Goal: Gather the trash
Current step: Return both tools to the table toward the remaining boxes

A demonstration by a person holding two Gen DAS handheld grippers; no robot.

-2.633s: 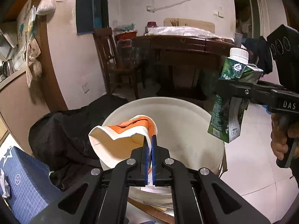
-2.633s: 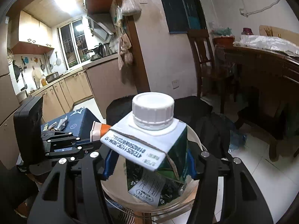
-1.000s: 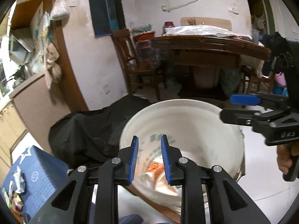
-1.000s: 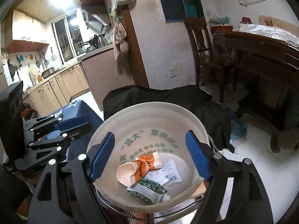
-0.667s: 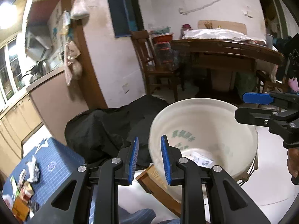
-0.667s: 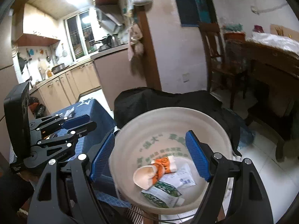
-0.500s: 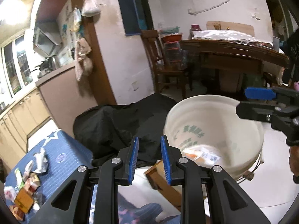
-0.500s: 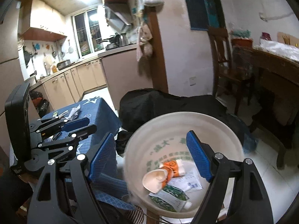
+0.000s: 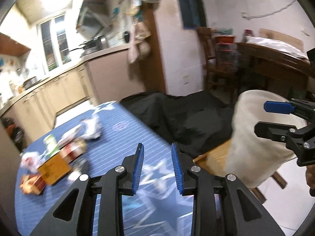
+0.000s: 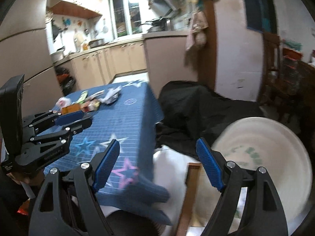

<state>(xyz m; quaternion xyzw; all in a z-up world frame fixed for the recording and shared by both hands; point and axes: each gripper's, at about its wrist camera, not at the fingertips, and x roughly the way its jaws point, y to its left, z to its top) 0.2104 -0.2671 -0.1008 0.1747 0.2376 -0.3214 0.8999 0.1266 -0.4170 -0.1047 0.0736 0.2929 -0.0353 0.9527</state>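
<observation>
Both the left tool (image 9: 157,167) and right tool (image 10: 157,165) gape empty, the bucket (image 10: 275,147) at four o'clock, while litter (image 9: 59,153) at ten o'clock awaits on the bench (image 9: 122,135).

Bare blue tablecloth (image 9: 126,135) lies before the trash pile (image 9: 59,157).

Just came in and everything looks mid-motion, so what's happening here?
A person is clearing trash with a handheld gripper in each hand. Both the left gripper and the right gripper are open and empty. They point toward the blue star-patterned tablecloth, where a pile of wrappers and small boxes is not yet collected. The white bucket stands off to the right on the floor side.
</observation>
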